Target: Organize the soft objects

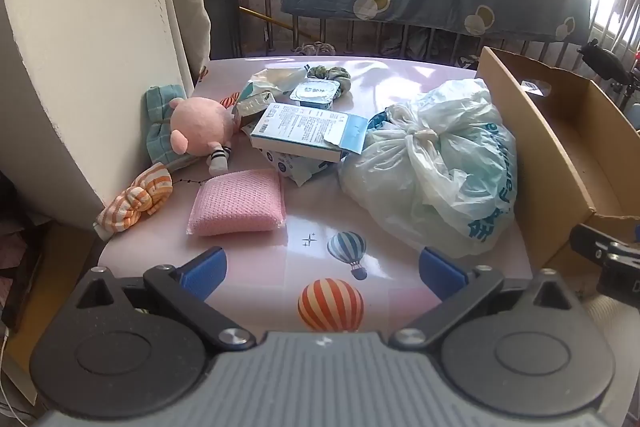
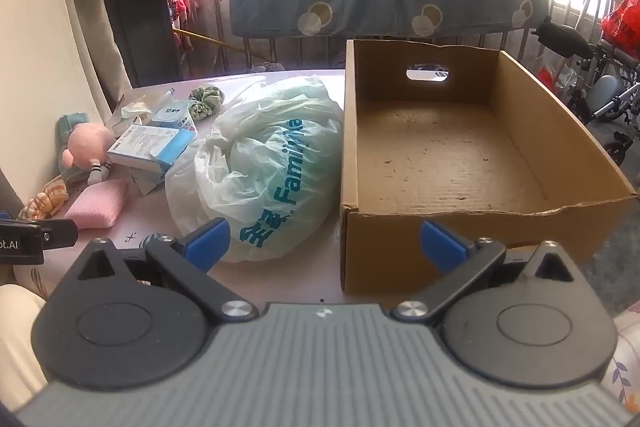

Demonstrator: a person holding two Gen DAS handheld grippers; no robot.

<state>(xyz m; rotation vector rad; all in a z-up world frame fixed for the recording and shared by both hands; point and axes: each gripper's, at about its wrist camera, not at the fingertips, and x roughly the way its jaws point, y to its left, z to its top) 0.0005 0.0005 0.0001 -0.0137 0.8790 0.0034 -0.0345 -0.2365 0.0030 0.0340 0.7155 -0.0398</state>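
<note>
Cardboard brown open box [image 2: 460, 155] sits at the table's [image 1: 240, 267] right edge, tied pale plastic bag [image 1: 432, 163] touching it, pink knitted cushion [image 1: 238, 203] and pink plush toy [image 1: 200, 125] toward the left edge; left tongs [image 1: 324, 267] and right tongs [image 2: 324, 243] both gape wide, holding nothing.

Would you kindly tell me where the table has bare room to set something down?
Bare tabletop lies at the near edge, bordered by the pink sponge and plastic bag. The cardboard box is empty. Between plush toy and bag it is crowded.
</note>
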